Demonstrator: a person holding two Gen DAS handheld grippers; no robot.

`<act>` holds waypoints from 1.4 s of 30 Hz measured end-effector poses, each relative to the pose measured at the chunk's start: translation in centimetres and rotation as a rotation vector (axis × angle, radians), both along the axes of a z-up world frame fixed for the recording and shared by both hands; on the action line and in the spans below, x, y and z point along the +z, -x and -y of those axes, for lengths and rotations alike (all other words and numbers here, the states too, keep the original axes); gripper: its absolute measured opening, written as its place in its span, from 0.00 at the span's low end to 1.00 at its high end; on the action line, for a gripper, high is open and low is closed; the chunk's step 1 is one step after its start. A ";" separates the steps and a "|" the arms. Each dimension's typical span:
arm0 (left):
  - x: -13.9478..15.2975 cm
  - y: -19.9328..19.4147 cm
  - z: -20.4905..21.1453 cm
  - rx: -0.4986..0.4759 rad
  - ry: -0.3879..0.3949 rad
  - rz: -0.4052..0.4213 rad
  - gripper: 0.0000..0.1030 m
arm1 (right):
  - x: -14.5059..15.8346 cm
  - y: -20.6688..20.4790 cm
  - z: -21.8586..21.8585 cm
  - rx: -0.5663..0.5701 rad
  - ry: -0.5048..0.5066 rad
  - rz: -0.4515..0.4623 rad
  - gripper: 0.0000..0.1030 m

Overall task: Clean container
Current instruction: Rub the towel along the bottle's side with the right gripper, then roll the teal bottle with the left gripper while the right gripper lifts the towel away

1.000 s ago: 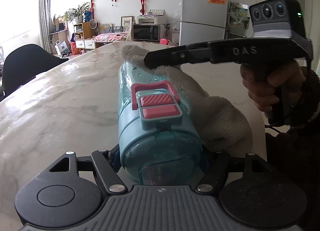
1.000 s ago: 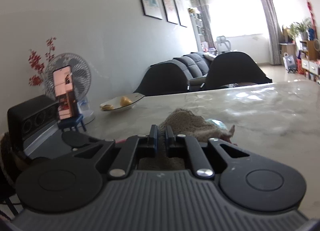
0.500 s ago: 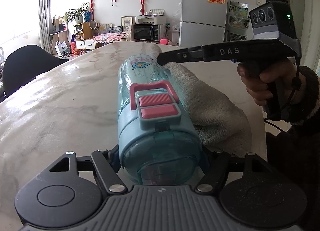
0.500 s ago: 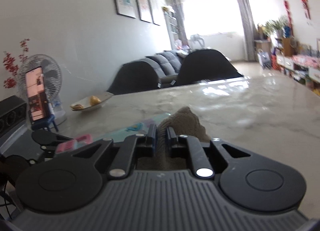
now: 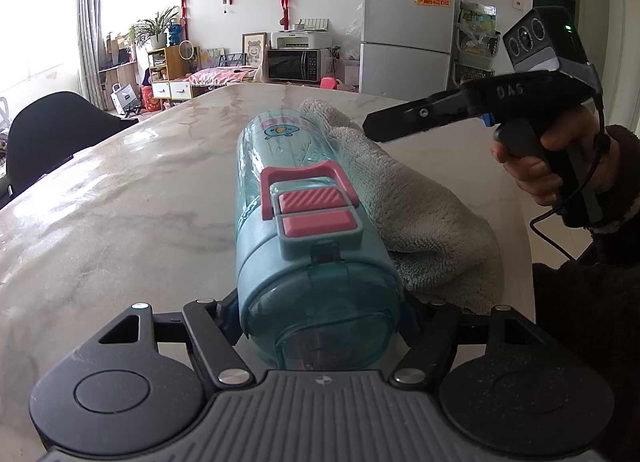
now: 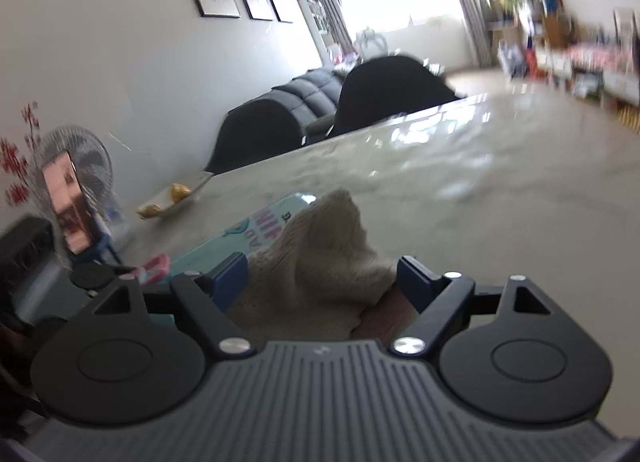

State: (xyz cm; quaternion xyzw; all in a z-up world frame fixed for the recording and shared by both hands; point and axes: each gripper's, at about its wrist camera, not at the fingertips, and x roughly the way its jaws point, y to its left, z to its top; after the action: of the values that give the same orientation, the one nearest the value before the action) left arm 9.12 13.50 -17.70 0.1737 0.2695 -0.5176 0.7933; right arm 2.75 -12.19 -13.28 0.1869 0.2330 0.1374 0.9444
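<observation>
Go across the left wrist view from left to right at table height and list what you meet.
Black chair → bare marble table → teal bottle lying on its side → beige towel beside it → right gripper, jaws opening → hand on its handle.

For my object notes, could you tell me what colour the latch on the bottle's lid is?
The latch is pink, set on the teal bottle; the left wrist view shows it best.

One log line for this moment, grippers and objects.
left gripper: shut on bottle | right gripper: opening, cloth between jaws | cloth: beside bottle on table
</observation>
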 end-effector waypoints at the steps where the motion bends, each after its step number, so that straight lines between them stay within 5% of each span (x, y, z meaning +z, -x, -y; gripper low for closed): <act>1: 0.0 0.0 0.0 0.000 0.000 0.000 0.70 | -0.2 -0.1 0.4 0.001 -0.039 -0.016 0.80; 14: 0.1 0.3 0.0 -0.001 0.000 -0.001 0.70 | -2.6 -2.1 2.2 -0.022 -0.283 -0.091 0.61; 19: 0.1 0.4 -0.1 -0.001 0.001 -0.002 0.70 | -3.8 -2.5 2.5 0.031 -0.462 -0.095 0.15; 21: 0.1 0.4 -0.1 -0.001 0.001 -0.002 0.70 | -3.5 -2.4 2.3 0.053 -0.482 -0.076 0.08; 28: 0.2 0.4 0.2 -0.001 0.004 -0.004 0.70 | -2.3 -1.8 1.9 0.061 -0.446 -0.054 0.09; 30: 0.2 0.4 0.2 0.002 0.017 -0.022 0.71 | -2.3 -1.9 2.1 0.052 -0.447 -0.062 0.16; 35: 0.1 -1.5 -1.3 0.072 0.200 -0.296 0.75 | -2.2 -2.1 2.5 0.041 -0.444 -0.071 0.37; 42: 0.0 -1.8 -1.0 0.186 0.250 -0.469 0.75 | -2.2 -2.9 2.1 0.067 -0.457 -0.072 0.43</act>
State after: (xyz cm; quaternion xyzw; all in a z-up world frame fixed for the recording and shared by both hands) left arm 10.93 14.53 -17.65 -0.0754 0.3945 -0.4978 0.7687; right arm 5.60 -14.30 -15.50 0.3929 0.2356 0.2112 0.8634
